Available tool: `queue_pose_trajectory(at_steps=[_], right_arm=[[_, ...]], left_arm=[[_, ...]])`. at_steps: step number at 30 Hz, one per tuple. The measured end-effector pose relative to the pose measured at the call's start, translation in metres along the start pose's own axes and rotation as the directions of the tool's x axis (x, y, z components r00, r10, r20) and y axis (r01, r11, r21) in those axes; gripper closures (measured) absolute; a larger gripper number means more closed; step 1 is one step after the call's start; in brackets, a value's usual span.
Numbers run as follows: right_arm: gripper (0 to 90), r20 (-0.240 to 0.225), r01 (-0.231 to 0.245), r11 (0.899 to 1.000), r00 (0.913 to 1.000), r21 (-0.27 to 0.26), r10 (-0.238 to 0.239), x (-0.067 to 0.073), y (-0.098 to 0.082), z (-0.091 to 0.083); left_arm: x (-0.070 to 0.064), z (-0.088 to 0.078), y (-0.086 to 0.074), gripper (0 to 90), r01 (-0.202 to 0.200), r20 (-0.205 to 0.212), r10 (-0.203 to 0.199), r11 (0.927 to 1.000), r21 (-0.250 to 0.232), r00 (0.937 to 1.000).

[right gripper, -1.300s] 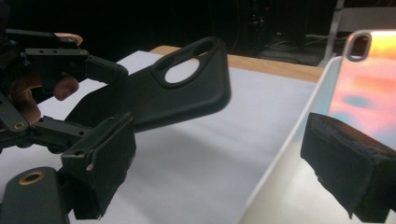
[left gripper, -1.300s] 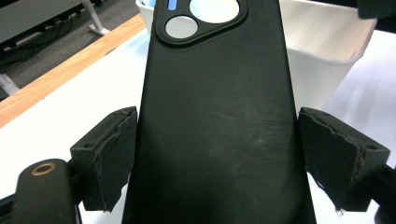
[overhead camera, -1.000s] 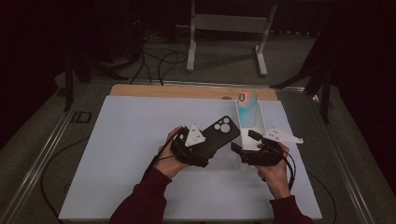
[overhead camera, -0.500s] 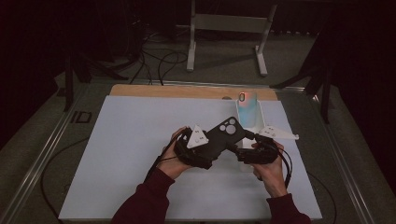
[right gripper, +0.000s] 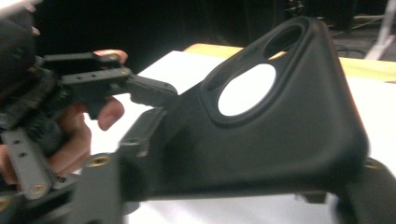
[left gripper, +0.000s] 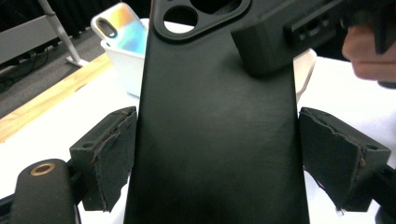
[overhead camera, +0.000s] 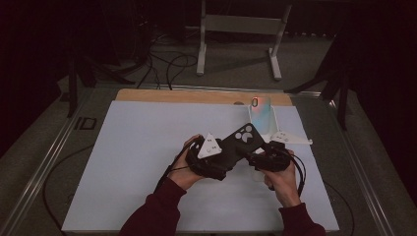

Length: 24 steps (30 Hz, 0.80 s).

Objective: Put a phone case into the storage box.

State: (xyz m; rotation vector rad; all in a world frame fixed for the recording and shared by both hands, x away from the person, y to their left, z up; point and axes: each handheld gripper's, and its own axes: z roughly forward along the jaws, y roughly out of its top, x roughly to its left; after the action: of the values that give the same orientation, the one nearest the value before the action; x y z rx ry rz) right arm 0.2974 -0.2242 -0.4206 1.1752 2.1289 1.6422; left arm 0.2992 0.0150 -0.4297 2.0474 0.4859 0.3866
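Observation:
I hold a black phone case up over the white mat. My left gripper is shut on its lower end. In the left gripper view the case stands between both pads, touching each, and my left gripper frames it. My right gripper meets the case's right edge near the camera cutout. In the right gripper view the case lies across my right gripper, hiding how the jaws stand. A phone with a shiny coloured back stands in a white holder behind.
A wooden strip borders the mat's far edge. Metal rails run along the table's left and right sides. A grey metal stand and loose cables lie on the floor beyond the table.
The right gripper has moved left from beside the white holder to the case. The left gripper has carried the case slightly right and toward me.

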Motion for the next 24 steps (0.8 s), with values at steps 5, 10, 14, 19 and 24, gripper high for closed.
queue_pose_trajectory(at_steps=[5, 10, 14, 19, 24], right_arm=[[57.6, -0.030, 0.012, 1.000, 0.9995, 0.003, -0.011, 0.001, -0.001, -0.001], [77.0, -0.103, -0.003, 1.000, 0.9947, 0.004, 0.003, 0.004, -0.001, 0.000], [84.1, -0.139, -0.008, 1.000, 0.9902, -0.001, 0.007, 0.005, -0.001, -0.002], [85.3, -0.115, 0.032, 0.999, 0.9929, 0.016, -0.030, 0.008, -0.002, -0.002], [85.4, -0.106, 0.059, 0.998, 0.9927, 0.007, -0.058, 0.009, 0.000, -0.003]], left_arm=[[-0.002, 0.005, -0.004, 15.2, -0.006, -0.003, 0.006, 0.9996, 0.027, 1.0000], [-0.005, 0.007, -0.004, 15.2, -0.015, 0.013, 0.014, 0.9993, 0.034, 0.9998], [-0.004, 0.003, -0.005, 41.5, -0.012, -0.022, 0.012, 0.9999, -0.001, 0.9997], [0.003, 0.001, -0.007, 23.9, 0.014, -0.001, -0.014, 0.9998, 0.011, 0.9999], [0.008, 0.001, -0.009, 19.8, 0.056, 0.059, -0.057, 0.9981, 0.027, 0.9966]])
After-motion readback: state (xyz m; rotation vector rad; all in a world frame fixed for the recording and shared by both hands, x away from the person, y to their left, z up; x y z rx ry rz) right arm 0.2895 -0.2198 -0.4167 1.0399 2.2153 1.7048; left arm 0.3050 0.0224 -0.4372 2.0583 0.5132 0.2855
